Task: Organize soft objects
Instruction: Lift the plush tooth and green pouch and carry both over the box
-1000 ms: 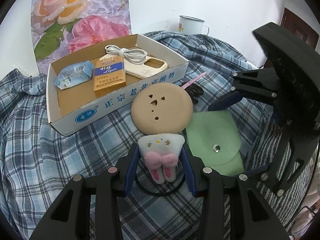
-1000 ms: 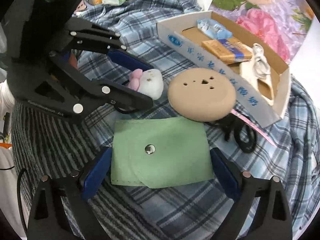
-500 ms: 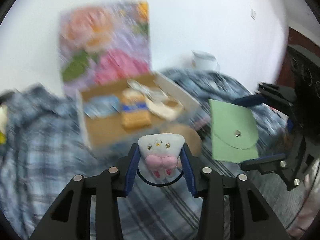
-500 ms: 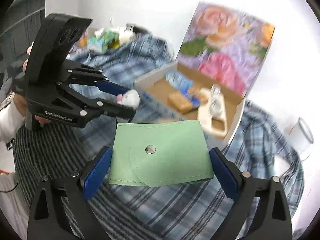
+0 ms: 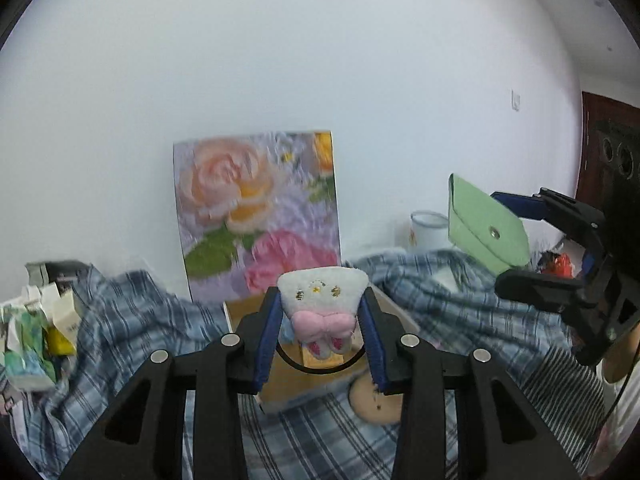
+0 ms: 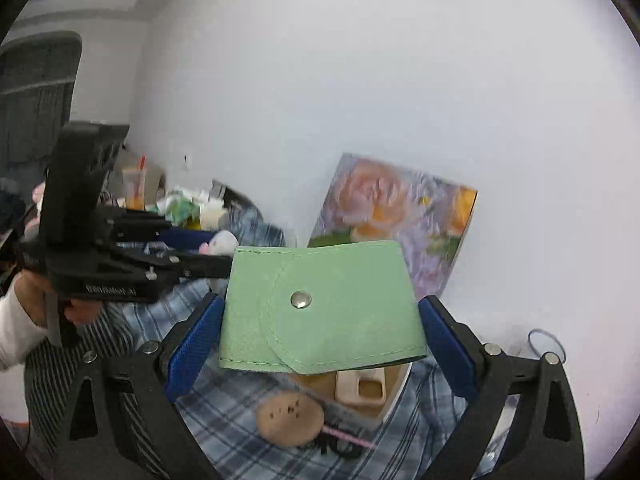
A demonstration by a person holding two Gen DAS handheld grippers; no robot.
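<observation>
My left gripper (image 5: 322,312) is shut on a small white plush toy (image 5: 323,294) with a pink bow and a black ring hanging under it, held up in the air above the cardboard box (image 5: 296,376). My right gripper (image 6: 318,312) is shut on a green snap pouch (image 6: 320,308), its blue pads pressing both side edges, also lifted high. From the left wrist view the pouch (image 5: 484,226) shows at the right in the other gripper (image 5: 554,240). From the right wrist view the plush toy (image 6: 222,242) shows at the left. A round tan pad (image 6: 290,420) lies on the plaid cloth below.
A flower picture (image 5: 256,216) leans on the white wall behind the box. A white enamel mug (image 5: 428,228) stands at the back right. Crumpled packets (image 5: 36,332) are heaped at the left. A black hair clip (image 6: 340,444) lies beside the tan pad. A hand (image 6: 40,300) holds the left gripper.
Both grippers have risen off the plaid cloth and tipped up toward the wall, the left carrying the plush toy, the right carrying the green pouch. The box and tan pad now lie far below.
</observation>
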